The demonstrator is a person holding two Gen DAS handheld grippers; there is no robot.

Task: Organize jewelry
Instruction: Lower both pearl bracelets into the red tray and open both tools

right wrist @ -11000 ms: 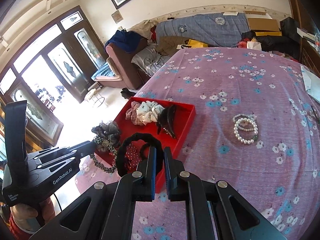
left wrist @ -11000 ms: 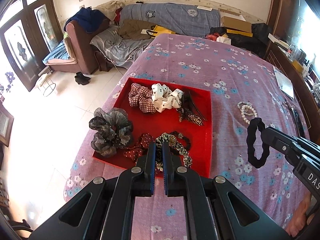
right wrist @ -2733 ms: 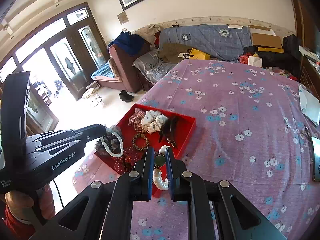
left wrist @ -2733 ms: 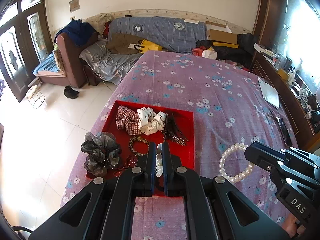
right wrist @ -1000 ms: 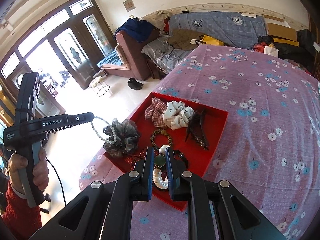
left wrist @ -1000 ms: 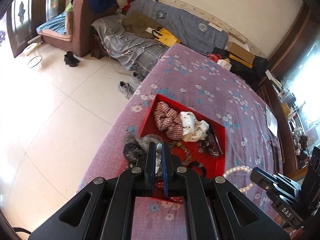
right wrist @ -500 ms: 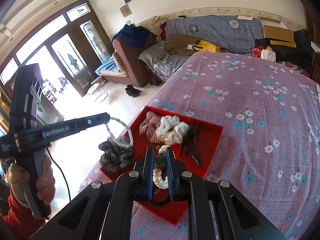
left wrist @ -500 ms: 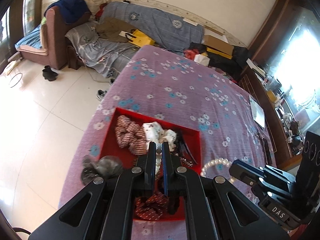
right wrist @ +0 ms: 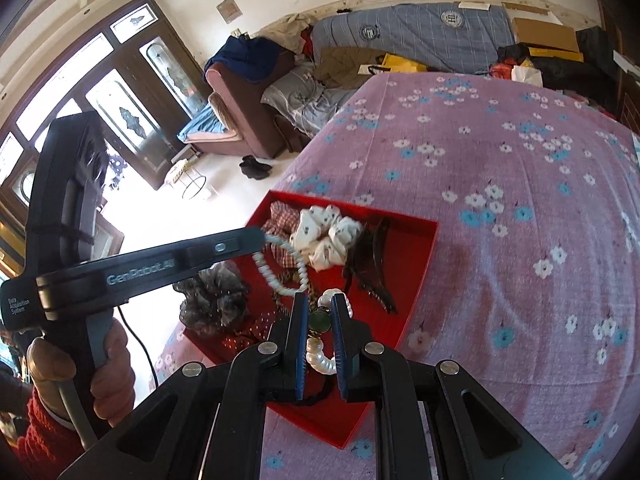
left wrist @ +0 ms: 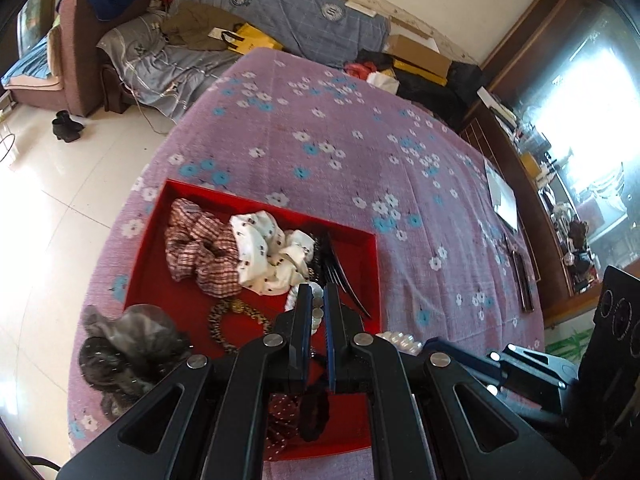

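Note:
A red tray (left wrist: 148,248) (right wrist: 416,296) lies on the purple floral cloth and holds scrunchies and hair clips. My left gripper (left wrist: 315,295) is shut on a white bead bracelet (left wrist: 316,312), which hangs over the tray in the right wrist view (right wrist: 276,276). My right gripper (right wrist: 320,300) is shut on a pearl bracelet with a green stone (right wrist: 320,350), held above the tray's near part. Its pearls show beside the left gripper (left wrist: 400,340).
In the tray lie a plaid scrunchie (left wrist: 200,248), a white dotted scrunchie (left wrist: 268,252), a dark claw clip (right wrist: 372,264), a leopard band (left wrist: 232,320) and a grey gauze scrunchie (left wrist: 128,348) at the tray's corner. A phone (left wrist: 522,280) and paper (left wrist: 502,200) lie far right.
Both grippers have come closer together over the tray. The left gripper swung its bead bracelet right, in over the tray from beyond its left edge. Both stay shut.

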